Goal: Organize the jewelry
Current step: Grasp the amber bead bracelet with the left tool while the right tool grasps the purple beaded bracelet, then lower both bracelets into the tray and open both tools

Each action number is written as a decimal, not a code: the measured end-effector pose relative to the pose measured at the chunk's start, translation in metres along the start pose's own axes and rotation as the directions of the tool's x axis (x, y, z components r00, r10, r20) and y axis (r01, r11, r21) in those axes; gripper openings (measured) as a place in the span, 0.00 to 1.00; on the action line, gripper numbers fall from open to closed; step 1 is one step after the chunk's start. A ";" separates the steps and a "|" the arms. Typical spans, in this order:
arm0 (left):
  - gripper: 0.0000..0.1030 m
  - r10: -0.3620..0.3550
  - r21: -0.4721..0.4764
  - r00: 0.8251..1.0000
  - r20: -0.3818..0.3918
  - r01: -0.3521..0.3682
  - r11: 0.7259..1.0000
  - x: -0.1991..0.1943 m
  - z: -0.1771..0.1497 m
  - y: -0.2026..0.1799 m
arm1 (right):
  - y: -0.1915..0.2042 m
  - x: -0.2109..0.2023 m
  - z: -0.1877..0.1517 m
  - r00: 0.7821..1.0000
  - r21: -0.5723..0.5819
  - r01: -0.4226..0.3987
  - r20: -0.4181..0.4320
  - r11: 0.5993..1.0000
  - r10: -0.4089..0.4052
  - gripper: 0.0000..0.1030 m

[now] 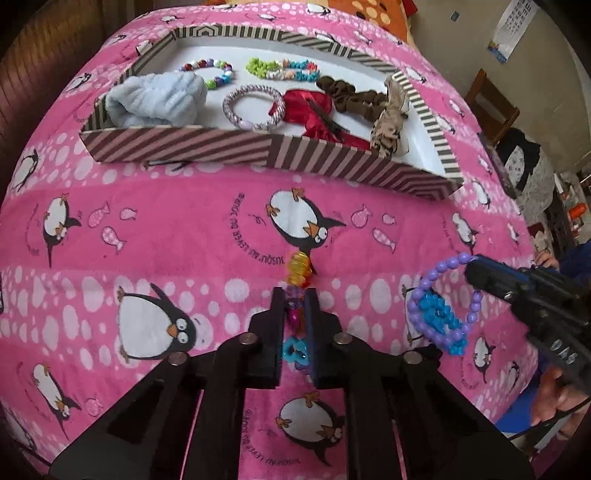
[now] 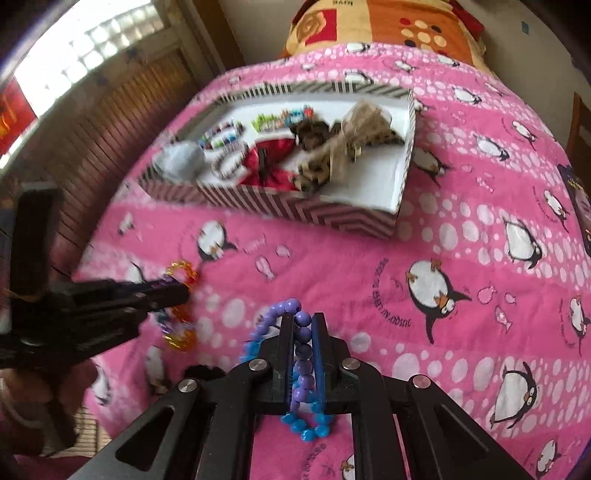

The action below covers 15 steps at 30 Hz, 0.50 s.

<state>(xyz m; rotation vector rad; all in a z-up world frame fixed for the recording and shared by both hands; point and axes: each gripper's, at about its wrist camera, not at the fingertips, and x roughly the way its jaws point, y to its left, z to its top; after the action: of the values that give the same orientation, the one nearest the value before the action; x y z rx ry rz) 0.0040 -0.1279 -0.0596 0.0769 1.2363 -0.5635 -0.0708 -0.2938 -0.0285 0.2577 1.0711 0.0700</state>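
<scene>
My left gripper (image 1: 294, 295) is shut on a multicoloured bead bracelet (image 1: 300, 269) with yellow, pink and blue beads, held above the pink penguin blanket (image 1: 207, 229). It also shows in the right wrist view (image 2: 181, 291). My right gripper (image 2: 303, 317) is shut on a purple-and-blue bead bracelet (image 2: 303, 336), which hangs from the fingers in the left wrist view (image 1: 439, 314). The striped box (image 1: 177, 146) lies beyond both, holding bracelets, scrunchies and a light blue headband (image 1: 155, 98).
The box's right end has bare white floor (image 2: 373, 181). An orange patterned cushion (image 2: 384, 26) lies behind the box. A wooden chair (image 1: 491, 107) stands at the right, wood panelling (image 2: 110, 122) at the left.
</scene>
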 end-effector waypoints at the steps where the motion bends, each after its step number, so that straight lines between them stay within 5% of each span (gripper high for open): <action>1: 0.08 -0.011 -0.003 1.000 0.005 0.011 1.000 -0.004 0.001 0.002 | 0.001 -0.008 0.003 1.000 0.002 -0.012 0.018 1.000 0.012 0.08; 10: 0.08 -0.046 0.032 0.990 0.132 0.042 0.999 -0.069 0.029 0.010 | 0.013 -0.049 0.033 0.991 -0.010 -0.044 0.130 0.999 0.045 0.08; 15: 0.08 -0.004 0.049 0.981 0.192 -0.006 0.999 -0.094 0.055 0.017 | 0.012 -0.055 0.052 0.987 -0.019 -0.037 0.158 0.999 0.040 0.08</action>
<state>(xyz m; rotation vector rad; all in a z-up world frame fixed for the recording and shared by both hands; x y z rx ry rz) 0.0395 -0.0988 0.0402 0.0632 1.0351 -0.5870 -0.0506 -0.3014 0.0449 0.2647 0.9078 0.0915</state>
